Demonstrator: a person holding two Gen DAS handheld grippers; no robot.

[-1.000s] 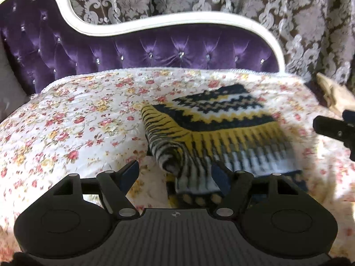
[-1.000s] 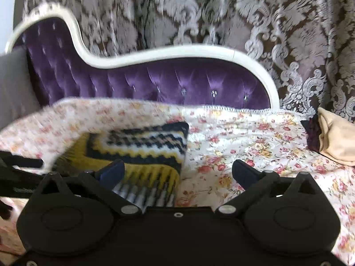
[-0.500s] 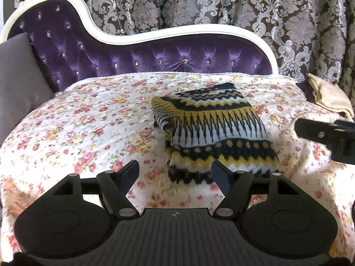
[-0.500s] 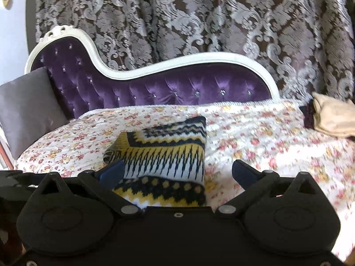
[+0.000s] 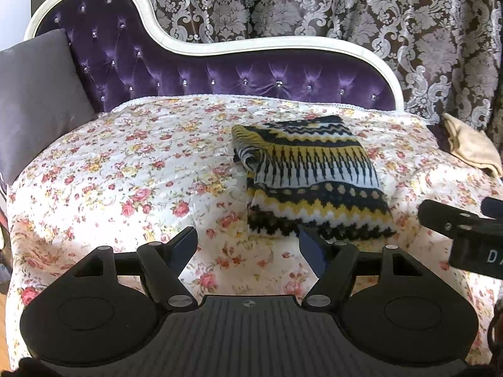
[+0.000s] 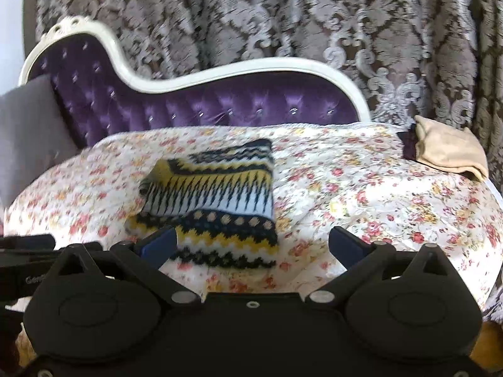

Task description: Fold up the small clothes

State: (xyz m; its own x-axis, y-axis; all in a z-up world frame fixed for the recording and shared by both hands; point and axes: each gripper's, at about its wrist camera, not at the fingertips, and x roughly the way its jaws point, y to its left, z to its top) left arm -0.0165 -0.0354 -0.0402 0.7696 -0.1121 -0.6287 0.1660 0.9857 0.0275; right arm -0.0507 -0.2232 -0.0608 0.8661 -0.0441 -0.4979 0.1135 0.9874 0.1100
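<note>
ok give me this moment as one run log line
left gripper: open, empty | right gripper: open, empty | patterned knit: folded, lying on floral cover | beige cloth: far right edge

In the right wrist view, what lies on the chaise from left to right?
grey cushion → folded patterned knit → bare floral cover → beige folded cloth.

Purple tufted chaise (image 5: 239, 75) before a damask curtain (image 5: 345, 6).

Both grippers drew back from folded sweater (image 5: 311, 179).
</note>
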